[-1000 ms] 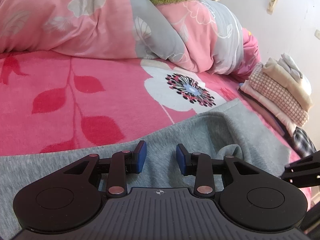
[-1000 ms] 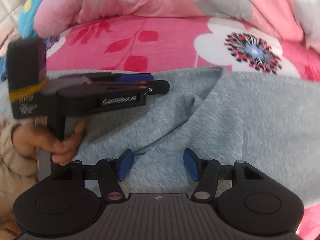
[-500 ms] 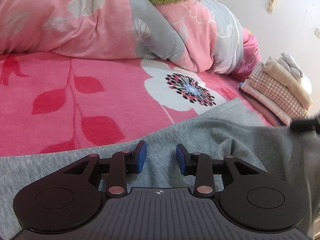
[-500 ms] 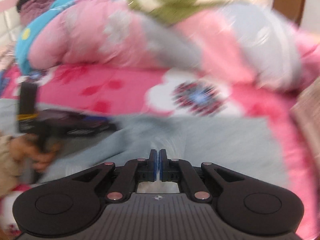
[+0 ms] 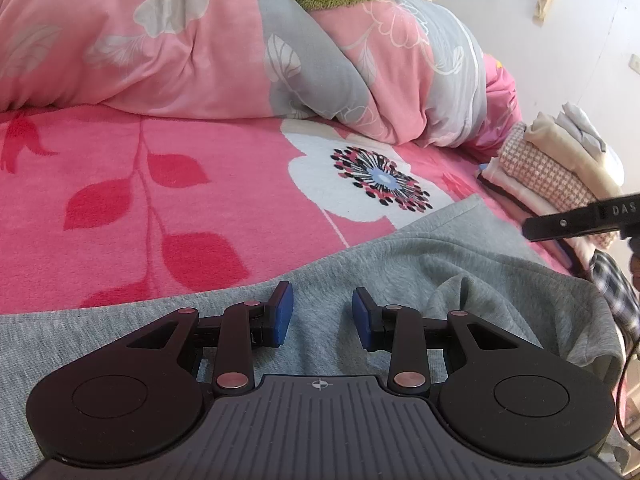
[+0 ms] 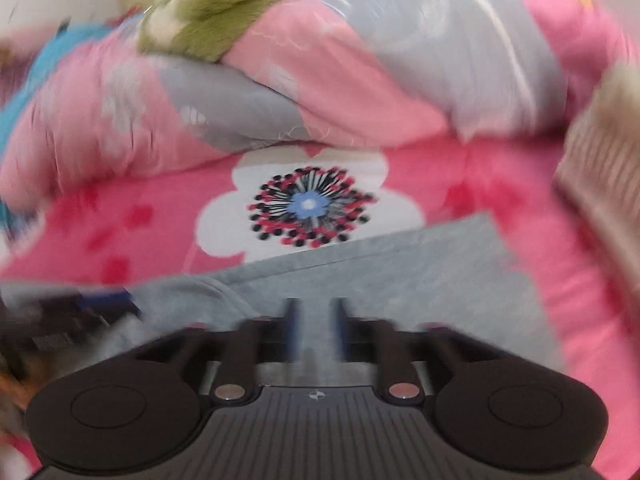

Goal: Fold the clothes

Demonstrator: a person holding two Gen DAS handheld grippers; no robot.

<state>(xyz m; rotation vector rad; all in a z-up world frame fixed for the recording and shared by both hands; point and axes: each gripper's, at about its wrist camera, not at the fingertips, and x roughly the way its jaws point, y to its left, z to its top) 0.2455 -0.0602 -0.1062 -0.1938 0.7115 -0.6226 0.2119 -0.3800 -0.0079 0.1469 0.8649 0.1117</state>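
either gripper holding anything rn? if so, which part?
Nothing held. The left gripper is open above the grey garment, fingers apart. The right gripper is blurred, but its fingers show a gap with no cloth between them.

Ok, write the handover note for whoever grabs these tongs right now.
Left tongs: open, low over the grey garment, gripping nothing.
Right tongs: open with a gap, also above the grey fabric; view blurred by motion.
The garment lies spread on the pink floral blanket, its right side bunched and wrinkled.
A stack of folded clothes sits at the right.
Done: previous items stacked.
Left: smooth, fold and stack the grey piece.
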